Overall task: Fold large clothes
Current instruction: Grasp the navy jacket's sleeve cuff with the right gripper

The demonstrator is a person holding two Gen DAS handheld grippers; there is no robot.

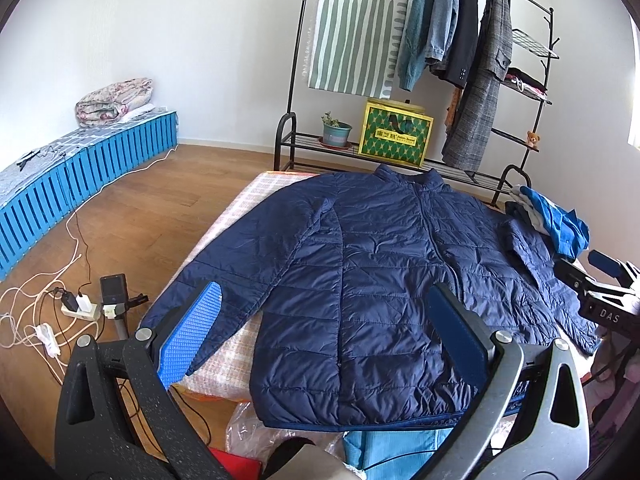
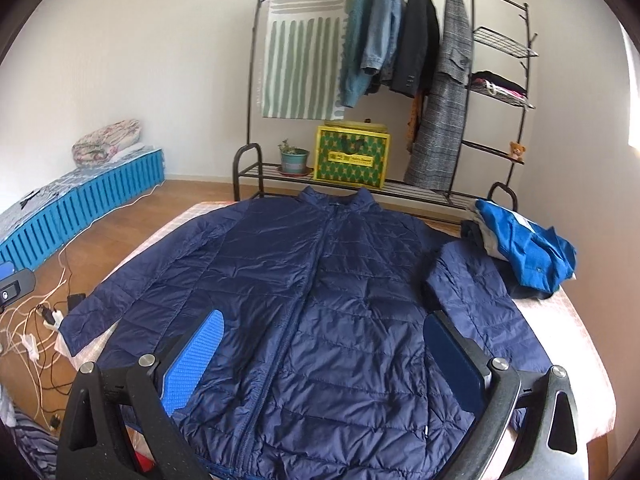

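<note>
Navy jacket (image 2: pixel 320 300) lies flat, front up, filling the middle of the frame on the checked table (image 2: pixel 568 320). Left gripper (image 1: pixel 324 332) hovers wide open above its hem, holding nothing; right gripper (image 2: pixel 320 356) likewise gapes empty. Blue garment (image 2: pixel 524 244) sits bunched at right.

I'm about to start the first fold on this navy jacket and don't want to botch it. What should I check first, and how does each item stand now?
1. Navy jacket spread flat, front up, zipped: ok.
2. Left sleeve straight: ok, though its cuff hangs off the table edge.
3. Right sleeve clear: not ok, the blue garment pile sits at its upper end.
4. Left gripper open, empty: ok.
5. Right gripper open, empty: ok.
6. Hem edge straight: cannot tell, partly hidden.
</note>
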